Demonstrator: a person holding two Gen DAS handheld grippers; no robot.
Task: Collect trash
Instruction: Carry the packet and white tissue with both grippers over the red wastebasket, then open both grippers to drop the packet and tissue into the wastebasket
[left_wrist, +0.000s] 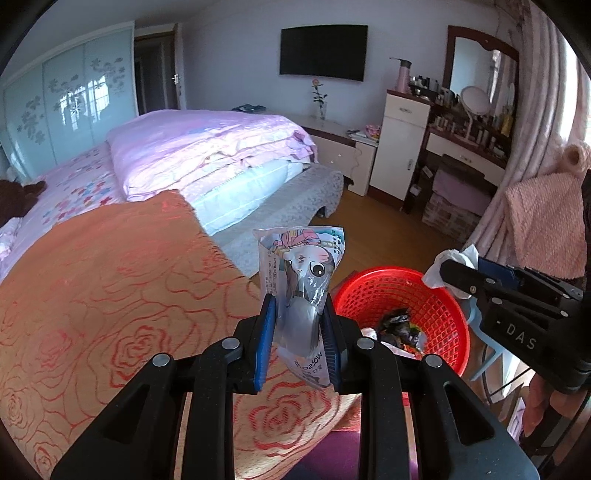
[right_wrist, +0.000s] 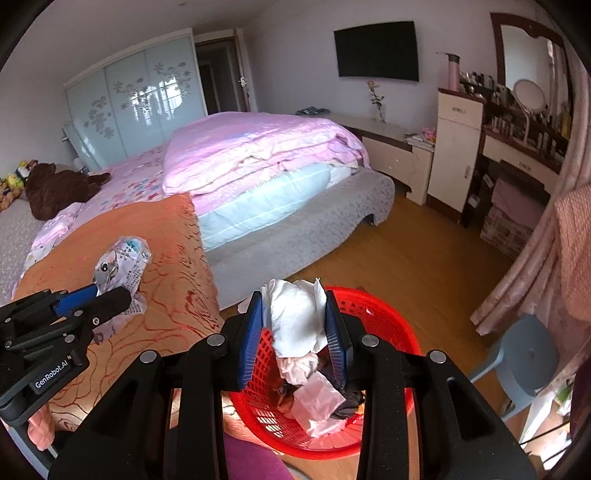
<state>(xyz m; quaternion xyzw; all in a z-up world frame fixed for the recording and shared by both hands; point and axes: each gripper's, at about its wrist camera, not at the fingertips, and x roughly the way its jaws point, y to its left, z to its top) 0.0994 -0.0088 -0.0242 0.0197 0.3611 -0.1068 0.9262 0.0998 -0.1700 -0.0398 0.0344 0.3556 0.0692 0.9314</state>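
Note:
My left gripper (left_wrist: 297, 306) is shut on a printed snack wrapper (left_wrist: 301, 269) with a cartoon face, held above the edge of the orange rose-patterned blanket (left_wrist: 110, 280); it also shows in the right wrist view (right_wrist: 110, 291) with the wrapper (right_wrist: 122, 262). My right gripper (right_wrist: 293, 306) is shut on a crumpled white tissue (right_wrist: 295, 317) and holds it over the red plastic basket (right_wrist: 388, 317). The basket (left_wrist: 439, 306) holds crumpled tissues and dark wrappers. In the left wrist view the right gripper (left_wrist: 454, 273) holds the tissue (left_wrist: 448, 262) above the basket's far rim.
A bed with a pink quilt (left_wrist: 207, 147) lies behind the blanket. A grey-blue plastic stool (right_wrist: 524, 358) stands right of the basket on the wooden floor (right_wrist: 406, 251). A white cabinet (left_wrist: 399, 144) and a cluttered dressing table (left_wrist: 469, 147) line the far wall. Pink curtains (right_wrist: 532, 266) hang at right.

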